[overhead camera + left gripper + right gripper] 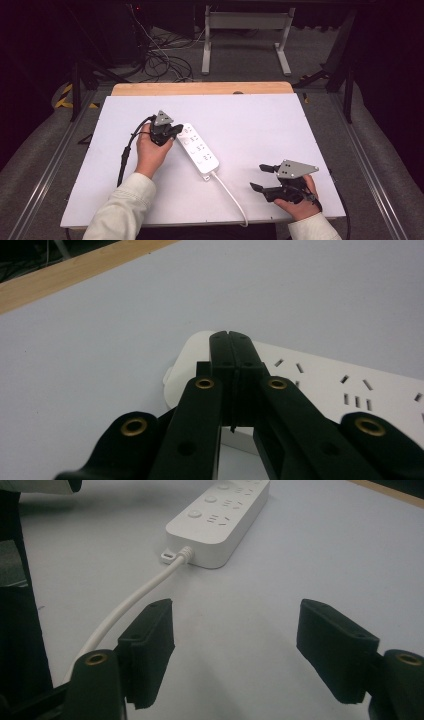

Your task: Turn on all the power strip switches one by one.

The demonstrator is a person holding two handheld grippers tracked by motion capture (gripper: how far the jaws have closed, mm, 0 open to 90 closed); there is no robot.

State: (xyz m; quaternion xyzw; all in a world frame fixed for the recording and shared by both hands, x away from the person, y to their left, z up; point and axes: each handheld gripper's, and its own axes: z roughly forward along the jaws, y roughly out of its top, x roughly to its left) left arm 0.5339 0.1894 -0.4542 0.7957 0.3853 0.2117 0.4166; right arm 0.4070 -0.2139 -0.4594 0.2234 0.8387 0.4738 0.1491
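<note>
On a white bench (300,140), a white power strip (200,148) is seen lying flat near the middle, its long axis running diagonally from the far left toward the near right, with its cord (231,195) trailing off the near end toward the bench's front edge.

At the left, the left hand-held gripper (175,130) is held at the strip's far end, its jaws pressed together with nothing between them. In the left gripper view the closed tips (231,340) are seen over that rounded far end of the strip (325,385), the rows of socket slots stretching away to the right of the jaws; whether the tips actually touch the casing cannot be told. The strip thus lies directly under and ahead of this gripper, and this hand is plainly the nearer of the two.

At the right, the right hand-held gripper (259,176) is held low near the bench's front edge, its jaws standing wide apart and empty. From the right gripper view, the strip's cord end (220,525) lies well ahead of the open jaws, with the cord (135,600) running back past the left jaw.

The coming move is judged to turn on the closed left tips and the strip's far end, where a press or a push along the diagonal looks likeliest.
</note>
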